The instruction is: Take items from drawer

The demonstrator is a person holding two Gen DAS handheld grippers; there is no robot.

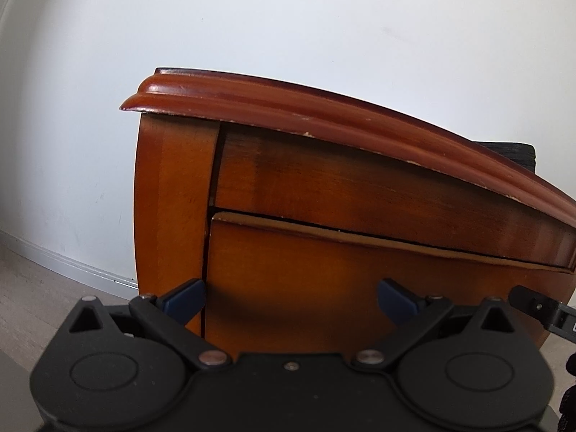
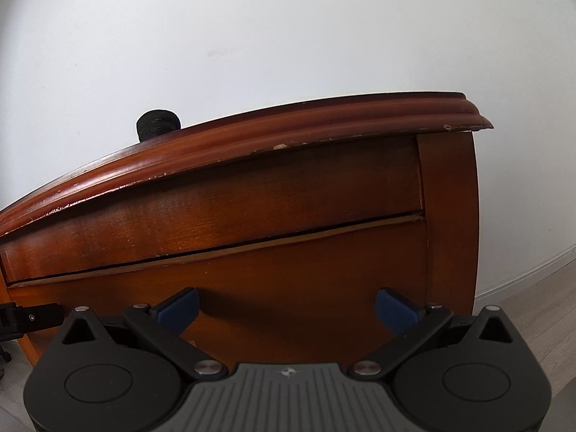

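A brown wooden cabinet point(image 1: 172, 198) stands against a white wall. Its upper drawer front point(image 1: 360, 187) sits under the moulded top, with a lower front point(image 1: 342, 288) below it; both look shut. The same upper drawer front point(image 2: 252, 208) and lower front point(image 2: 288, 280) show in the right wrist view. My left gripper point(image 1: 291, 300) is open and empty, close to the lower front near the cabinet's left edge. My right gripper point(image 2: 286, 307) is open and empty, close to the lower front near the right edge. No drawer contents are visible.
A black round object point(image 2: 158, 124) sits on the cabinet top; it also shows in the left wrist view point(image 1: 511, 154). The other gripper's black tip appears at the frame edges point(image 1: 532, 304) point(image 2: 32, 318). Light wood floor point(image 2: 540, 316) and a white baseboard point(image 1: 72, 266) surround the cabinet.
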